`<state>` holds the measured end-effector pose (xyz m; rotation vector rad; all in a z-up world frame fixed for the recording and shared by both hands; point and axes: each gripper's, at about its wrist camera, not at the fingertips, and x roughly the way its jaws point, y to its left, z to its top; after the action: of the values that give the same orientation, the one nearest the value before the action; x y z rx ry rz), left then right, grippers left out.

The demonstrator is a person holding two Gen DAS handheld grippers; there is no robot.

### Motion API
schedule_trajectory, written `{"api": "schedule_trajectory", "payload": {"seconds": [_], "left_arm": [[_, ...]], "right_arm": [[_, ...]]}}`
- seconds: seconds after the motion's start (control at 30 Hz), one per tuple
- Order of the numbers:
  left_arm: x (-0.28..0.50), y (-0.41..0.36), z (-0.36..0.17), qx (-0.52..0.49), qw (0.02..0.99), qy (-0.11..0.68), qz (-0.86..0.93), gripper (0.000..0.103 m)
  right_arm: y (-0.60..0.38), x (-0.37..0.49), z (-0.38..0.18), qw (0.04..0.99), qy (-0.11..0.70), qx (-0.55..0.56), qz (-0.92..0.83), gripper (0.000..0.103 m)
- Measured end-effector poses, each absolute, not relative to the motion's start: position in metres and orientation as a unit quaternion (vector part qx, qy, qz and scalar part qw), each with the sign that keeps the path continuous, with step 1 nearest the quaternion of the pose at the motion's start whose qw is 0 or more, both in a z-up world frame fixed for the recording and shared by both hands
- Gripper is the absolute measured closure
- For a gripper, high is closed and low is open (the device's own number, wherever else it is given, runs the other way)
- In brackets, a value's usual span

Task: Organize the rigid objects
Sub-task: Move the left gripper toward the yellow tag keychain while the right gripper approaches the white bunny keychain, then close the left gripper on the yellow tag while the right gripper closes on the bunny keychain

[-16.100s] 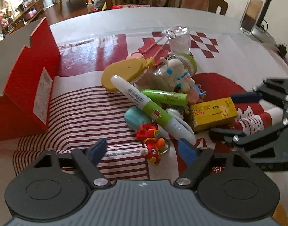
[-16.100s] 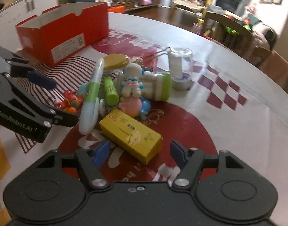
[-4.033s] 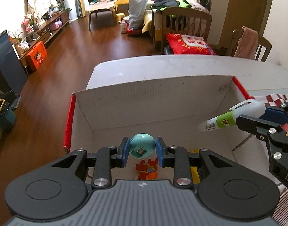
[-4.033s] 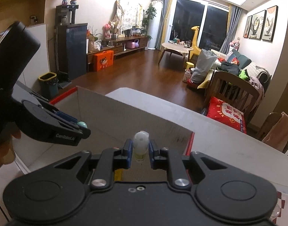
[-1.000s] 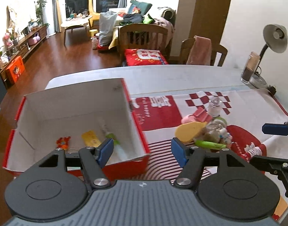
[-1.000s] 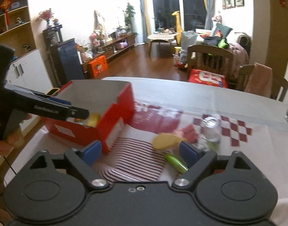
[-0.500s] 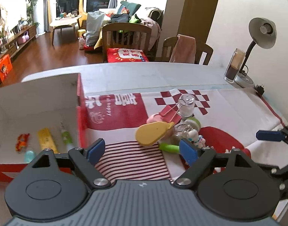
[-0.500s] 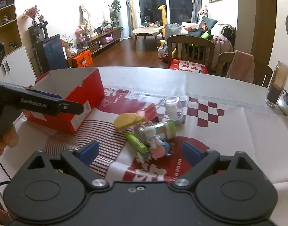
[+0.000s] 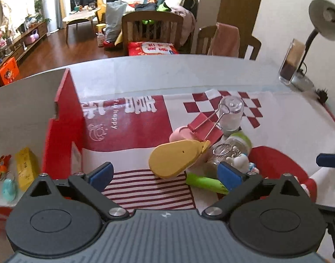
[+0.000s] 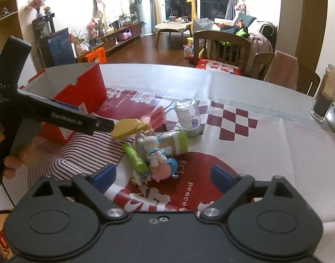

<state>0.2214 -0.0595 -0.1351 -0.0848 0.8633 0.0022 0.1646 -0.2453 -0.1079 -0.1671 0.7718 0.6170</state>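
Lying atop green tube: yellow case; red box left.

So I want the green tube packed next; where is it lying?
In the right wrist view the green tube lies on the cloth at the pile's left edge, just below the yellow case and beside the white bunny figure.

Right tongs closing, empty, above toy pile
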Motion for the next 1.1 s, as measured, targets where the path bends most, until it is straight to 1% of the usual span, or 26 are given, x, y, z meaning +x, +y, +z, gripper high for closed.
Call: {"api": "schedule_trajectory", "payload": {"seconds": [0.3,0.33,0.5,0.73,0.97,1.1], "left_arm": [[0.244,-0.062,-0.162,-0.022,0.9,0.436,0.005,0.001],[0.246,-0.063,-0.164,-0.02,0.898,0.439,0.006,0.001],[0.254,-0.062,-0.173,-0.015,0.897,0.443,0.007,0.001],[0.264,-0.056,-0.182,-0.033,0.895,0.445,0.006,0.001],[0.271,-0.055,-0.189,-0.041,0.893,0.448,-0.016,0.002],[0.273,-0.053,-0.192,-0.046,0.893,0.447,-0.019,0.003]], "right_arm": [[-0.232,0.195,-0.136,0.869,0.395,-0.075,0.29,0.03],[-0.23,0.197,-0.138,0.868,0.397,-0.076,0.29,0.031],[-0.22,0.206,-0.143,0.865,0.399,-0.082,0.293,0.041],[-0.205,0.211,-0.145,0.861,0.393,-0.097,0.307,0.047],[-0.196,0.216,-0.149,0.858,0.396,-0.103,0.311,0.059],[-0.192,0.217,-0.149,0.858,0.393,-0.104,0.313,0.061]]}}
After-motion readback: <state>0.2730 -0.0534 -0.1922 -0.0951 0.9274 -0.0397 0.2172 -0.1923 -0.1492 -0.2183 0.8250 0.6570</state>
